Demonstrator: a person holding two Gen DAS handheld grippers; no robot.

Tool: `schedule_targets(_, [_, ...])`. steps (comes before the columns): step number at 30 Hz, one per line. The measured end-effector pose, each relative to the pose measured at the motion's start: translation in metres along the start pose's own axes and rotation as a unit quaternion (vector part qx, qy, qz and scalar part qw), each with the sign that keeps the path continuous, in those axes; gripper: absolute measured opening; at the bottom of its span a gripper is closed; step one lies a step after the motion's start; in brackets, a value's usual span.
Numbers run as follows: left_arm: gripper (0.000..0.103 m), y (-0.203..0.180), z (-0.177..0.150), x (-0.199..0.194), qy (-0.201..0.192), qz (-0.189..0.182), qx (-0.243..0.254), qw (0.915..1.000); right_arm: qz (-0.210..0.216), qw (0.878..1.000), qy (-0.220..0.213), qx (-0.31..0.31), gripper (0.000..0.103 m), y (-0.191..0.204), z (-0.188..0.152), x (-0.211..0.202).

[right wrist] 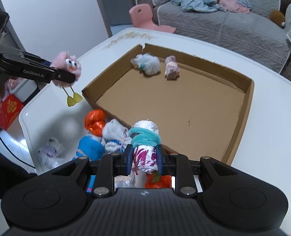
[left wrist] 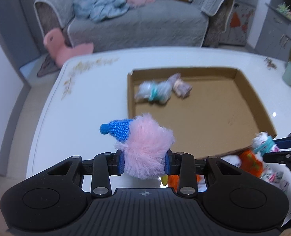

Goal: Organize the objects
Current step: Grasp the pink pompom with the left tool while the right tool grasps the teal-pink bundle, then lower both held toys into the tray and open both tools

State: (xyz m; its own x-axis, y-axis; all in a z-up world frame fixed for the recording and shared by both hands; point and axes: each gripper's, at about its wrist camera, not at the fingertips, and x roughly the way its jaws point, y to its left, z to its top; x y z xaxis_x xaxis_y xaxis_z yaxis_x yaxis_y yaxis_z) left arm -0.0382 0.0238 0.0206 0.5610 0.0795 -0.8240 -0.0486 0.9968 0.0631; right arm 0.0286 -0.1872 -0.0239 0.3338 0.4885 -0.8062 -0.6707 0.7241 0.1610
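The left gripper pinches the pink toy by its fluffy body, above the surface beside the box. The right gripper pinches a bundle near the box's front wall. Both things look light and soft, so a middle hold seems safe; the toy's thin legs look fragile.

Most of the cardboard box floor lies bare; only two bundles crowd its far corner. Its low walls rim it on every side. A heap of toys clutters the table beside the near wall.
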Motion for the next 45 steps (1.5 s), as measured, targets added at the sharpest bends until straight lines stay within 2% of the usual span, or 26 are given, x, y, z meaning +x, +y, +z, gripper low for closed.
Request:
schedule_targets(6, [0.042, -0.007, 0.010, 0.004, -0.010, -0.014, 0.010, 0.9998, -0.007, 1.000, -0.021, 0.016, 0.022, -0.007, 0.007, -0.006])
schedule_targets(9, [0.042, -0.010, 0.020, 0.010, -0.014, -0.017, 0.030, 0.9993, -0.013, 0.999, -0.033, 0.024, 0.022, -0.011, 0.014, -0.009])
schedule_targets(17, [0.042, -0.013, 0.052, 0.039, -0.019, -0.040, 0.050, 0.9977, -0.022, 0.997, -0.075, 0.028, 0.022, -0.015, 0.051, -0.012])
schedule_targets(21, [0.042, -0.015, 0.056, 0.065, -0.005, -0.040, 0.065, 0.9971, -0.026, 0.998, -0.058, 0.012, 0.022, -0.015, 0.068, 0.011])
schedule_targets(31, [0.042, -0.012, 0.057, 0.120, 0.036, -0.033, 0.095, 0.9943, -0.018, 0.999, -0.020, 0.027, 0.022, -0.021, 0.091, 0.075])
schedule_targets(37, [0.042, -0.016, 0.059, 0.137, 0.050, -0.043, 0.107, 0.9920, -0.012, 1.000, -0.010, 0.018, 0.022, -0.019, 0.101, 0.097])
schedule_targets(45, [0.042, -0.019, 0.058, 0.156, 0.060, -0.037, 0.117, 0.9907, -0.018, 1.000, 0.004, 0.020, 0.022, -0.026, 0.107, 0.118])
